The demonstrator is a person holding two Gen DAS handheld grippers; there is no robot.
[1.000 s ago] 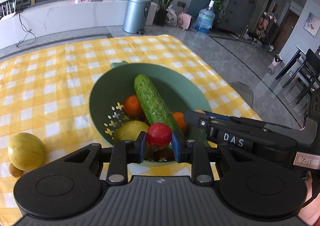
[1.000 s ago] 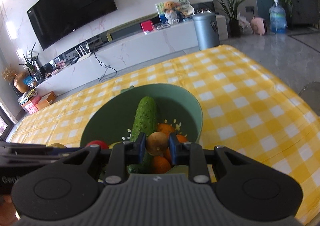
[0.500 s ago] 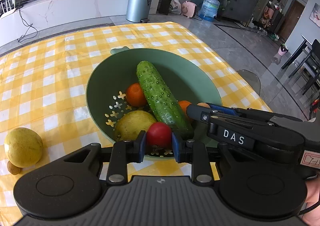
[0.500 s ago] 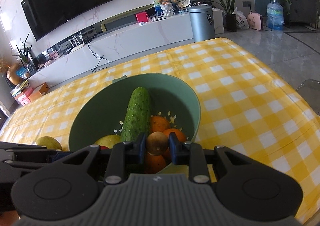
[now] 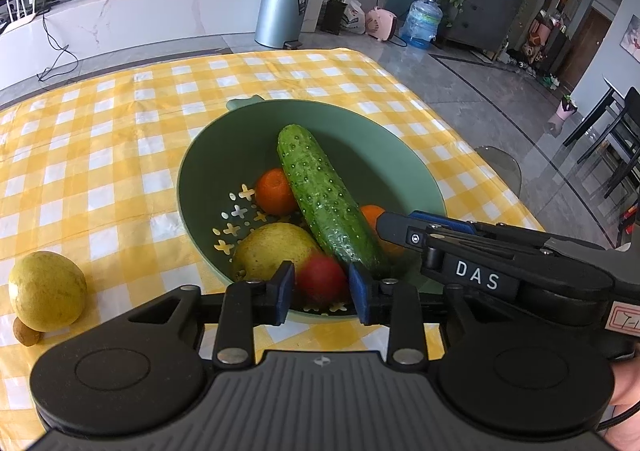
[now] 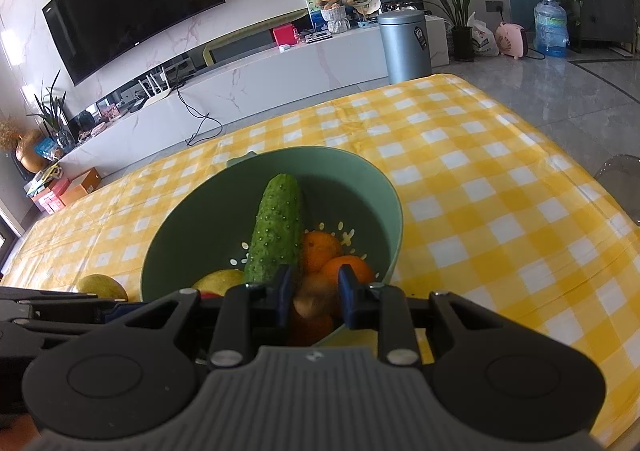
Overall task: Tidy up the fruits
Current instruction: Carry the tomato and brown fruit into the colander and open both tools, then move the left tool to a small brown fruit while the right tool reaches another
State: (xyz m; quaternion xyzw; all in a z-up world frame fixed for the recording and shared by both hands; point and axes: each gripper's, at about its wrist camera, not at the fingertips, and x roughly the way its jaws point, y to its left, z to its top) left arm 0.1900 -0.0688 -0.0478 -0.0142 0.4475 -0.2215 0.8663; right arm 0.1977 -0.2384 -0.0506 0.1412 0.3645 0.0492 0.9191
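The left gripper (image 5: pixel 322 287) was opening around the tomato (image 5: pixel 323 278) over the bowl (image 5: pixel 424 187) — the right gripper (image 6: pixel 313 296), slackening round a blurred brown fruit (image 6: pixel 316 293), was best spread low.

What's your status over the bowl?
Left gripper opening, tomato loose between its jaws. Right gripper opening around brown fruit. Bowl below; nothing blocking.

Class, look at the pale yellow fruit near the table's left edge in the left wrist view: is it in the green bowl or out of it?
Out. The yellow fruit sits on the checked cloth, apart from the green bowl.
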